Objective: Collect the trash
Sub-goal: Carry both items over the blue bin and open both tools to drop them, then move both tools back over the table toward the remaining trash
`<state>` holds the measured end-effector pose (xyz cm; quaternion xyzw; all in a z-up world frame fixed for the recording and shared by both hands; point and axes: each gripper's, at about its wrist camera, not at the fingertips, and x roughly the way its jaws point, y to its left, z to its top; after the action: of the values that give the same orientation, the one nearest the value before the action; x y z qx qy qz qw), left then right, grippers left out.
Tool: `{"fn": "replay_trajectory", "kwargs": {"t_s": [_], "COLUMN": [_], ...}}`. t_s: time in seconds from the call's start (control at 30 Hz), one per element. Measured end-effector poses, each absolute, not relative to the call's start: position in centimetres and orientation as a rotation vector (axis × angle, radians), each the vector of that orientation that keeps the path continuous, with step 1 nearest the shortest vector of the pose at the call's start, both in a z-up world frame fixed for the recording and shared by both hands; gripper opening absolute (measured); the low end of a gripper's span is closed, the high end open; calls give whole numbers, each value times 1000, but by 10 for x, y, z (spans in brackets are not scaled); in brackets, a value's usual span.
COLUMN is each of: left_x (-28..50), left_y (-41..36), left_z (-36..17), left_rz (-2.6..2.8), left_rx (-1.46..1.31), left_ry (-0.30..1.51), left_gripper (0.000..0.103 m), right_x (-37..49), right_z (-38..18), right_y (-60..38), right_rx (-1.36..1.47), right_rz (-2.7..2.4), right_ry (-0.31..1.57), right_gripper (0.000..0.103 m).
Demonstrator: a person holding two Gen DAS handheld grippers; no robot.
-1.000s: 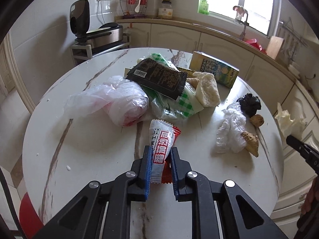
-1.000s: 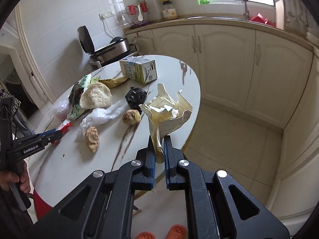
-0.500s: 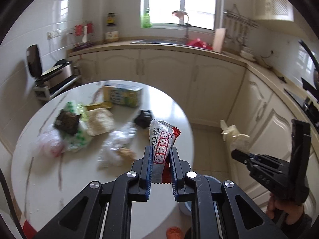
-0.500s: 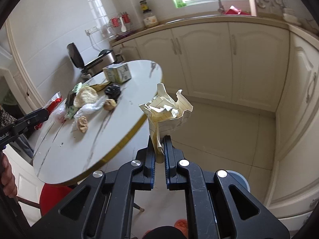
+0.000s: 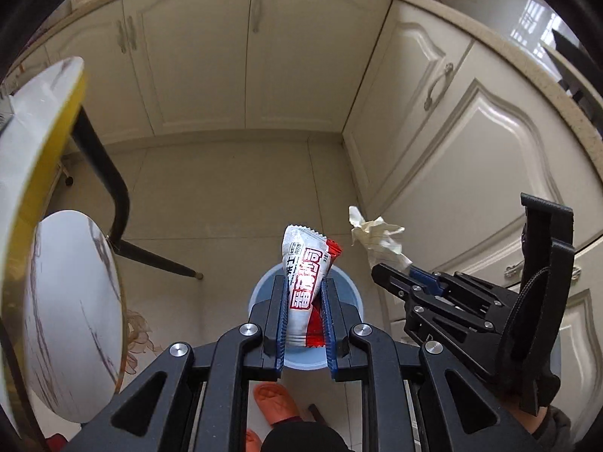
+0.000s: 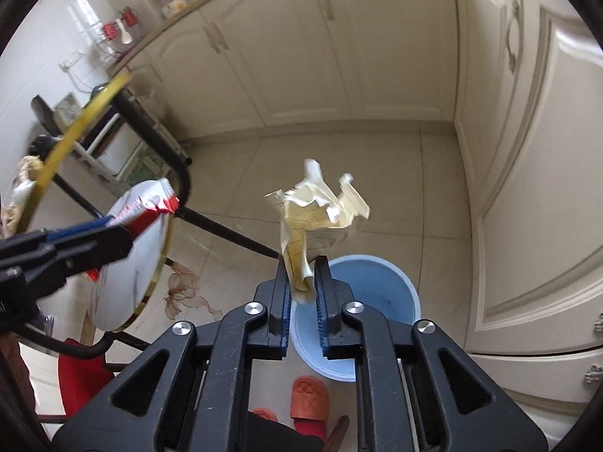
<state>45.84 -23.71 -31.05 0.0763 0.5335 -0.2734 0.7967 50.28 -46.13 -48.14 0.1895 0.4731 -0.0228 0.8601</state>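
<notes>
The snack wrapper (image 5: 306,286) is a flattened foil sachet, silver-white on its face with a red band of white printed characters and a red back layer peeking out on one side; its crimped top edge stands upright above the fingertips. The left gripper (image 5: 304,303) is clamped on its lower half, the blue-lined pads pressing both faces. In the right wrist view the same wrapper (image 6: 145,207) sticks out sideways from that gripper (image 6: 113,228), off to the left of the right tool.

The crumpled paper (image 6: 316,222) is a pale yellow lined sheet, scrunched into a loose ball with torn corners flaring upward. The right gripper (image 6: 301,282) pinches its lower tail between both pads. From the left wrist view this paper (image 5: 377,235) shows just to the right of the wrapper, poking out of the right gripper (image 5: 392,271).

Directly beneath and ahead of both tools sits a light blue trash bin (image 6: 384,290), its round opening facing up; in the left view its rim (image 5: 350,290) shows behind the wrapper. An orange slipper (image 6: 311,395) lies on the tiled floor (image 6: 377,173) near the bin. To the left of the tools are the round marble table (image 5: 22,143) with its yellow edge and a white stool (image 5: 71,316). Cream cabinets (image 5: 241,60) stand beyond.
</notes>
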Motion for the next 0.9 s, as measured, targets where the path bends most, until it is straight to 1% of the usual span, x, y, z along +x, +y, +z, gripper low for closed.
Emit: {"fn": "replay_trajectory", "kwargs": {"t_s": [0.03,0.07,0.1,0.2,0.23,0.3,0.33,0.37,0.4,0.47,0.53,0.6,0.63,0.67,0.7,0.73,0.77,0.8,0.83,0.87,0.9], "left_x": [464,470,475,489,492,501,503,505,503,501,498,492,489,487,484,480,476,469,463,456,450], "left_y": [-244,-249,-256,-277,-282,-294,-298,-302,-303,-305,-305,-300,-298,-295,-292,-288,-283,-278,-270,-263,-256], "left_z": [-322,-333,-344,-374,-380,-392,-396,-400,-402,-401,-392,-378,-369,-359,-348,-337,-325,-313,-301,-290,-277], "left_rz": [-589,-594,-599,-606,-607,-618,-615,-617,-617,-610,-601,-585,-579,-579,-584,-589,-595,-604,-611,-619,-629], "left_rx": [176,184,188,230,236,242,246,249,251,256,260,263,261,257,250,245,236,220,199,177,161], "left_ry": [1164,1185,1205,1230,1235,1254,1260,1265,1267,1255,1226,1176,1146,1114,1078,1044,1007,967,931,893,853], "left_gripper": [13,13,13,14,17,21,23,28,31,32,33,40,45,49,51,56,62,66,73,76,76], "right_x": [504,504,503,497,495,491,487,483,480,474,470,466,465,462,459,455,450,447,442,436,430], "right_z": [-490,-498,-504,-516,-516,-516,-517,-516,-514,-508,-502,-489,-481,-472,-463,-452,-440,-430,-418,-405,-392], "right_y": [-468,-475,-480,-496,-501,-509,-513,-514,-516,-517,-519,-515,-513,-509,-505,-500,-495,-490,-482,-475,-468], "right_rx": [408,419,430,464,481,490,483,480,477,461,441,410,400,389,380,375,364,348,332,321,306], "right_rz": [-70,-84,-95,-139,-156,-202,-216,-225,-230,-233,-235,-243,-242,-243,-240,-233,-227,-226,-226,-219,-213], "right_ry": [1009,1022,1033,1055,1057,1064,1061,1060,1060,1047,1029,1008,991,977,961,936,911,892,868,833,806], "right_gripper": [25,40,51,53,55,59,60,60,60,62,66,70,70,75,81,83,84,87,90,93,93]}}
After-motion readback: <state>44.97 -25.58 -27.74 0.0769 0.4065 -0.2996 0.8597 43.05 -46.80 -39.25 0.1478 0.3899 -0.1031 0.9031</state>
